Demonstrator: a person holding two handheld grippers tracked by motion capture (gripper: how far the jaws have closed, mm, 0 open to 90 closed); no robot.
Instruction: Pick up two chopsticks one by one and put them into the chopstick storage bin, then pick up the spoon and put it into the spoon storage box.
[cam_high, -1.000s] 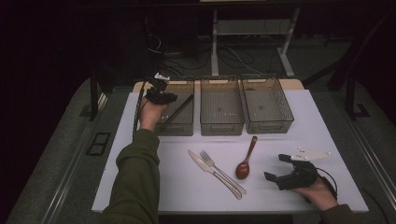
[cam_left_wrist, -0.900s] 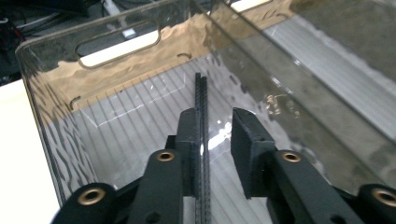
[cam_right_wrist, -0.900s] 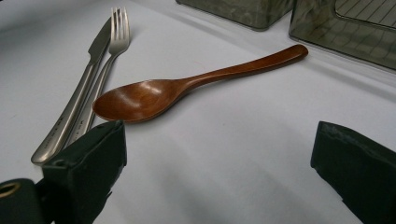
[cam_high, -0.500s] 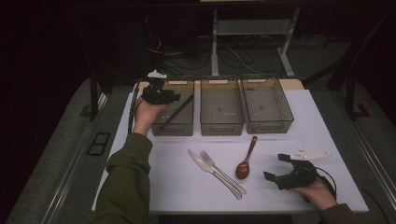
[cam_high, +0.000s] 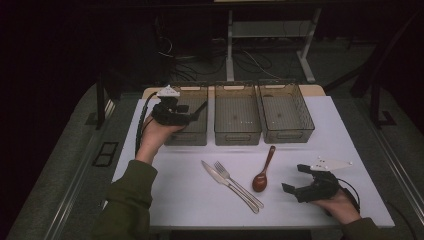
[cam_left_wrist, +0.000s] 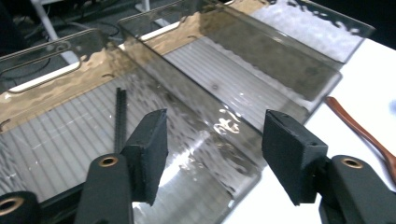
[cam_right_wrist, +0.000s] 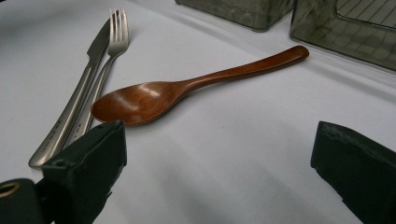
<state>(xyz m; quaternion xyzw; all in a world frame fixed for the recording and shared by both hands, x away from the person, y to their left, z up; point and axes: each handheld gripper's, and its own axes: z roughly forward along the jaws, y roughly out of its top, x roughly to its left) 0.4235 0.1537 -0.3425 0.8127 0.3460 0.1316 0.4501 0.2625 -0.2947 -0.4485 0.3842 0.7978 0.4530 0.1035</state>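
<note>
My left gripper (cam_high: 184, 113) hovers open over the left of three smoky clear bins (cam_high: 196, 131). In the left gripper view my left gripper (cam_left_wrist: 217, 140) is spread wide above that bin (cam_left_wrist: 56, 140), where a thin black ridged stick (cam_left_wrist: 120, 116) lies. My right gripper (cam_high: 295, 178) rests open on the white table near the front right. In the right gripper view my right gripper (cam_right_wrist: 219, 154) faces a brown wooden spoon (cam_right_wrist: 187, 91), nothing between the jaws. A steel fork (cam_right_wrist: 109, 51) and knife (cam_right_wrist: 88, 60) lie just past the spoon (cam_high: 263, 170).
The middle bin (cam_high: 237, 131) and right bin (cam_high: 300, 131) stand side by side at the back of the white tabletop (cam_high: 175, 200). Fork and knife (cam_high: 232, 184) lie diagonally at centre front. Dark floor, cables and a desk frame lie beyond the table.
The left hand and its gripper have drawn slightly back toward the near end of the left bin. The right gripper has hardly moved.
</note>
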